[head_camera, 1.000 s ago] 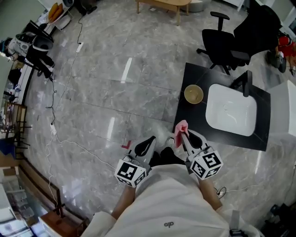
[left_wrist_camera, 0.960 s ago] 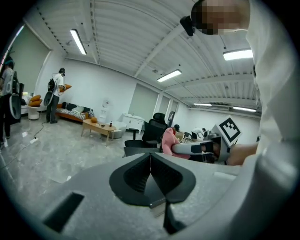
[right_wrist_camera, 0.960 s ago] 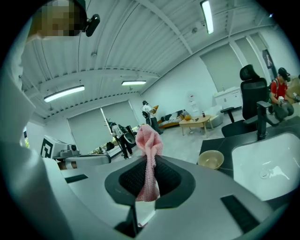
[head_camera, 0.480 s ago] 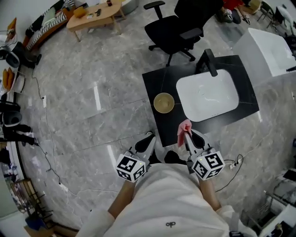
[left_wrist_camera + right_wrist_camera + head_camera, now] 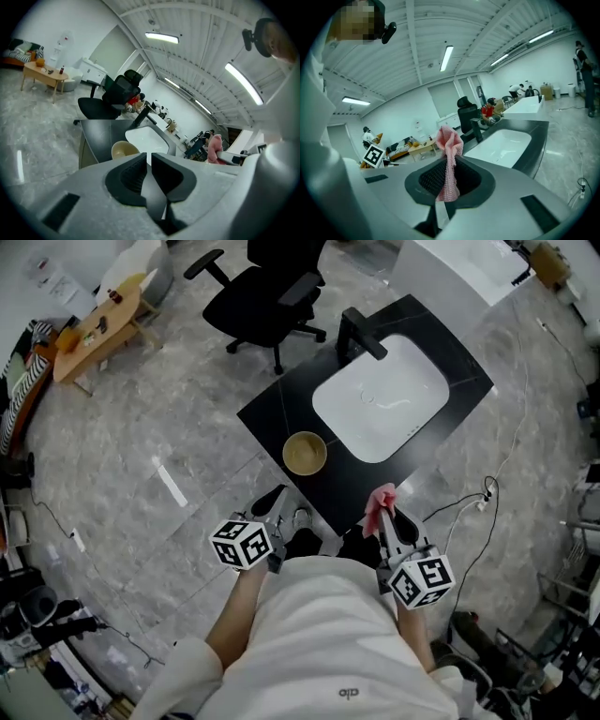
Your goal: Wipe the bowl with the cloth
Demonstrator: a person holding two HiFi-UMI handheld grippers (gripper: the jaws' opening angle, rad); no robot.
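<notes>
A tan bowl (image 5: 305,453) (image 5: 123,150) stands empty on the near corner of a black counter (image 5: 272,413), beside a white sink (image 5: 380,397) (image 5: 151,137). My left gripper (image 5: 278,495) (image 5: 149,157) hovers just short of the counter's edge, pointing at the bowl. Its jaws have just been opening and stand a narrow crack apart with nothing between them. My right gripper (image 5: 384,514) (image 5: 450,161) is shut on a pink cloth (image 5: 380,501) (image 5: 449,140), whose bunched end sticks up past the fingertips, near the counter's front edge.
A black faucet (image 5: 359,337) (image 5: 477,129) rises behind the sink. A black office chair (image 5: 267,292) stands beyond the counter. A wooden table (image 5: 94,329) is at the far left. A white cable (image 5: 487,493) lies on the marble floor at the right.
The view has swung round, so the counter now lies straight ahead and closer. My left gripper has moved forward and down toward the bowl. The right gripper still holds the cloth.
</notes>
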